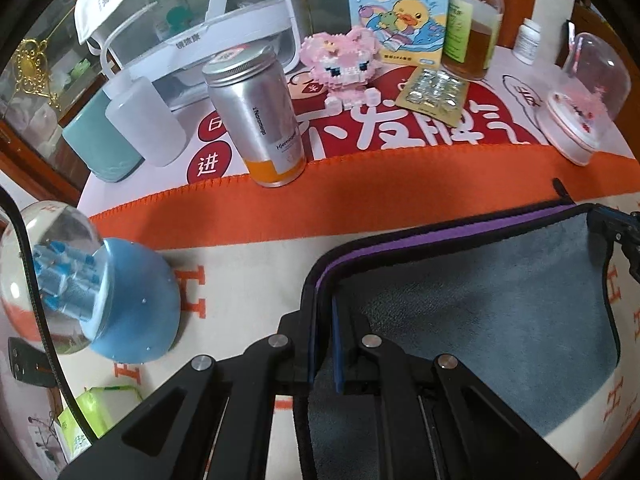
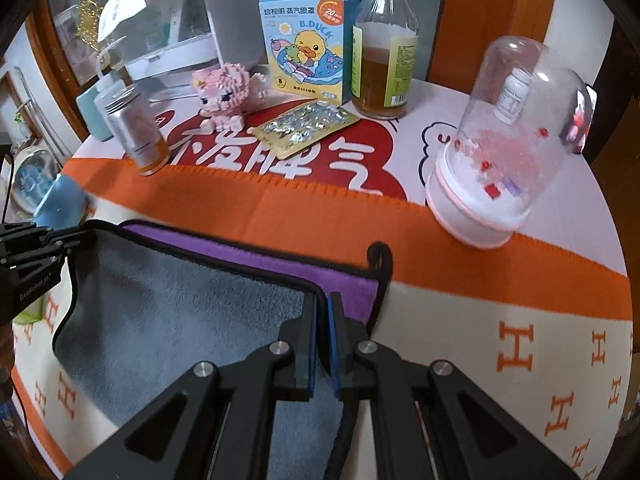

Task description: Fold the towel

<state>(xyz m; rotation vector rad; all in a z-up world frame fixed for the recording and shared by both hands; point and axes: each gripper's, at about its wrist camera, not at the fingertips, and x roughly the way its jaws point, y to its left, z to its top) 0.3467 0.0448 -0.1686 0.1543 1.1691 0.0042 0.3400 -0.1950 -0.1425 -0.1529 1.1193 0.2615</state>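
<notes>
The towel [image 1: 480, 312] is grey on one face and purple on the other, with a black hem, and lies on the orange and cream cloth. Its grey face is folded over, with a purple strip [image 2: 280, 260] showing along the far edge. My left gripper [image 1: 324, 304] is shut on the towel's left corner. My right gripper [image 2: 323, 300] is shut on the towel's right corner. In the left wrist view the right gripper shows at the far right [image 1: 616, 232]; in the right wrist view the left gripper shows at the far left [image 2: 48, 240].
Beyond the towel stand a silver can [image 1: 256, 116], a pink block figure [image 1: 344, 64], a blister pack [image 1: 432, 94], a duck-print box [image 2: 304, 48], a bottle of amber liquid [image 2: 384, 52], a clear dome [image 2: 508, 152] and a blue globe stand [image 1: 132, 300].
</notes>
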